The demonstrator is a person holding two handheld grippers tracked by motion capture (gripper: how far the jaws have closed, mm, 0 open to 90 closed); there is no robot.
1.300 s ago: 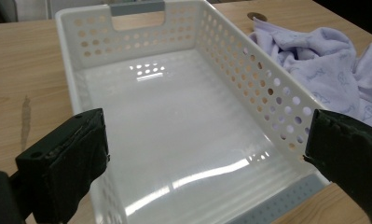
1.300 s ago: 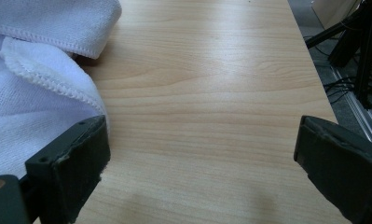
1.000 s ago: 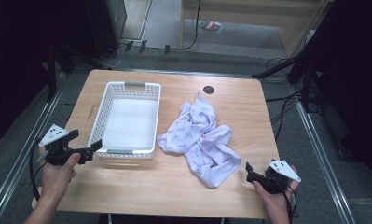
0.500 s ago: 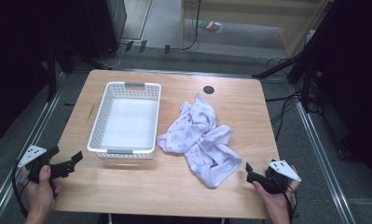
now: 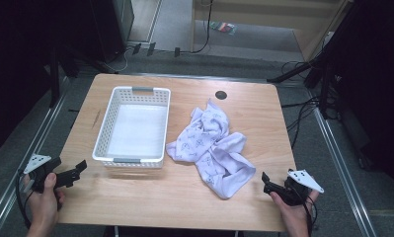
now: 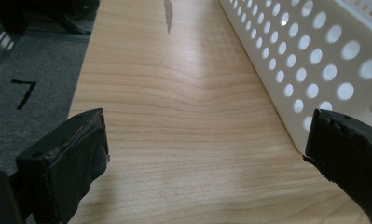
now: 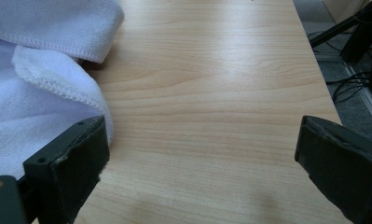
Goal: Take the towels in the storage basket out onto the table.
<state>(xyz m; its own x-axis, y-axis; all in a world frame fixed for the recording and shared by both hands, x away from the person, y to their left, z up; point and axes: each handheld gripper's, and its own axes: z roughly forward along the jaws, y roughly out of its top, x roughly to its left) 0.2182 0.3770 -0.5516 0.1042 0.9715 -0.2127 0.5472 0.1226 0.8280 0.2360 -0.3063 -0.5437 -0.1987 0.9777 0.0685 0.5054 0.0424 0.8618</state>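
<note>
Towel [image 5: 212, 146] untouched; my left gripper [image 5: 77, 170] has retreated from basket [image 5: 133, 90] to the near-left edge; both jaws open, empty.

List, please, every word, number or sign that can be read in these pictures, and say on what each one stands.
"7": a black mark on the grey floor left of the table, in the left gripper view.
The cloth bears a small printed pattern, too small to tell whether it holds any letters.
The basket shows no readable text, nor do the grippers.
</note>
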